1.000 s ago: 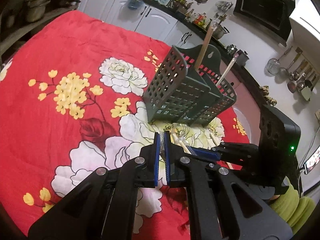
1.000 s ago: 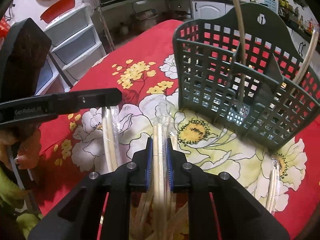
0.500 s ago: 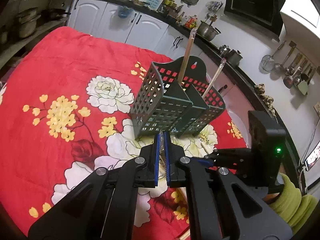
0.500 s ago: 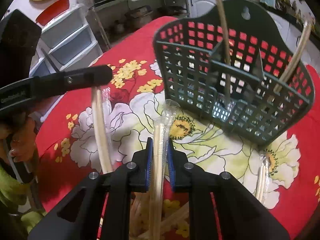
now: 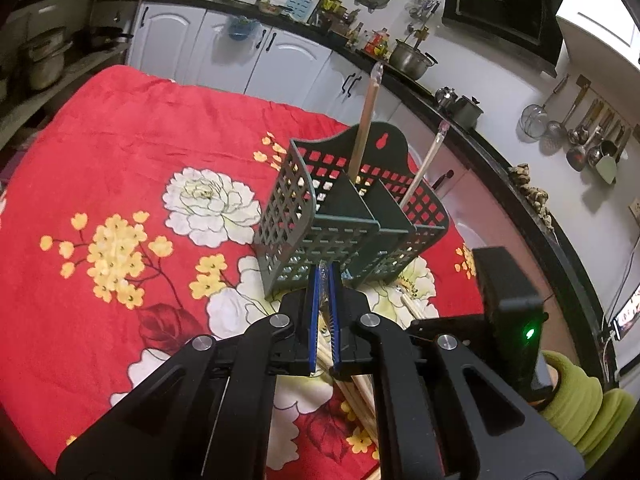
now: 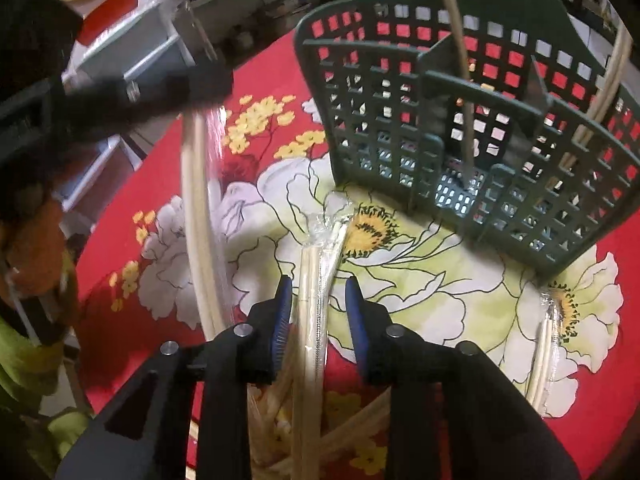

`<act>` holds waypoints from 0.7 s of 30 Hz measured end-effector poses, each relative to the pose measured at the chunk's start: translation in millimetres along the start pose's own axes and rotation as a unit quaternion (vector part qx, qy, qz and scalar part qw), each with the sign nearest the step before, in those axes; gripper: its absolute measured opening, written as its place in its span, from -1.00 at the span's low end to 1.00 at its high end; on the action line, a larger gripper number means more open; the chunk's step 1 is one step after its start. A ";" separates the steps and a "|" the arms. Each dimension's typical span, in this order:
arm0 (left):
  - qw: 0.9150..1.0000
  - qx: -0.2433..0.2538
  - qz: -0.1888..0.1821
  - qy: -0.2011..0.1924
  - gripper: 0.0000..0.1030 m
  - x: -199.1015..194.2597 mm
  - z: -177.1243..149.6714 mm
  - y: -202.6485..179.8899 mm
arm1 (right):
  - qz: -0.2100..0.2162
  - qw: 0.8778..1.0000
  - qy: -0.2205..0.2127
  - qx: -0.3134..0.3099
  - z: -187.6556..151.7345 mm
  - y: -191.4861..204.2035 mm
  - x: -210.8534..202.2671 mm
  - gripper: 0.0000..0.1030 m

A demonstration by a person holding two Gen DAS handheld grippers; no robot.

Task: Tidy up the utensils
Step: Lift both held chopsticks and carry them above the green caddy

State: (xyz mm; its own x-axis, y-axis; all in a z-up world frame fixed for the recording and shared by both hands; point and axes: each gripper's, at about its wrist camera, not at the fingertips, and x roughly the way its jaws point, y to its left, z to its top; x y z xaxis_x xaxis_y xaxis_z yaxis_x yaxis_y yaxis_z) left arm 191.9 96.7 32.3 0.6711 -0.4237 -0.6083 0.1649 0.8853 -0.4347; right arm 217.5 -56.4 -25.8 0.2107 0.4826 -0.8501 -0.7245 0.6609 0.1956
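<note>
left gripper (image 5: 323, 312): we see black angular plastic arms, round silver screws at the joints, and blue ribbed pads on the finger insides.
right gripper (image 6: 318, 320): we find the same black frame, with silver screws and blue pads (image 6: 280, 316).
right gripper's rear block (image 5: 506, 300): at the right of the left wrist view we see a black box with one small green light.
sleeves (image 5: 580, 408): we note yellow-green fleece, lower right in the left wrist view and lower left in the right.

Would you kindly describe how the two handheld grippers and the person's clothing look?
Both the left gripper and the right gripper have black angular linkages with silver pivot bolts and blue ribbed pads. A black box with a green light sits on the right one. The sleeve is lime green.
</note>
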 end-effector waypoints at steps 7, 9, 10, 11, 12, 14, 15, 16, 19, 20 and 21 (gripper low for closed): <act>1.000 0.006 0.004 -0.016 -0.96 -14.0 13.4 -0.3 | -0.016 1.000 -0.001 -0.009 -2.6 2.7 -4.0 -0.69; 1.000 0.011 0.003 -0.019 -0.96 -15.4 17.3 -3.3 | -0.017 1.000 -0.006 -0.012 -3.9 2.3 -9.7 -0.75; 1.000 0.014 0.001 -0.021 -0.96 -16.0 19.6 -5.9 | -0.015 1.000 -0.009 -0.010 -4.8 0.2 -13.7 -0.77; 1.000 0.016 -0.001 -0.022 -0.96 -16.9 21.2 -8.4 | -0.010 1.000 -0.016 -0.008 -5.3 -1.0 -19.5 -0.77; 1.000 0.019 -0.004 -0.024 -0.96 -17.6 23.5 -11.8 | -0.010 1.000 -0.021 -0.010 -5.9 -1.4 -24.9 -0.77; 0.999 0.023 -0.008 -0.027 -0.96 -18.0 27.0 -16.7 | -0.013 0.999 -0.036 -0.008 -5.8 -3.2 -38.2 -0.78; 0.999 0.025 -0.010 -0.029 -0.96 -18.6 29.0 -19.7 | -0.010 0.999 -0.046 -0.003 -6.0 -4.1 -44.9 -0.78; 0.999 0.029 -0.013 -0.032 -0.96 -19.5 31.9 -24.2 | -0.005 0.998 -0.058 0.001 -5.9 -5.8 -52.6 -0.78; 0.998 0.042 -0.021 -0.040 -0.96 -22.2 40.0 -37.5 | -0.008 0.996 -0.091 0.010 -6.2 -11.5 -78.1 -0.78; 0.998 0.046 -0.024 -0.042 -0.96 -22.7 42.4 -41.3 | -0.007 0.995 -0.101 0.011 -1.2 -12.1 -83.3 -0.79; 0.997 0.049 -0.027 -0.044 -0.96 -23.3 44.8 -45.1 | -0.007 0.993 -0.114 0.014 -0.9 -12.9 -92.4 -0.79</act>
State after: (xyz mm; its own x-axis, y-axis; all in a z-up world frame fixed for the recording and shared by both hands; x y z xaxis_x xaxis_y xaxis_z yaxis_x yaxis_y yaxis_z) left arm 201.2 75.1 95.9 0.7190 -0.4566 -0.5240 0.2693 0.8780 -0.3956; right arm 206.8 -110.0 49.8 0.3662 0.5883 -0.7210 -0.7023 0.6830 0.2006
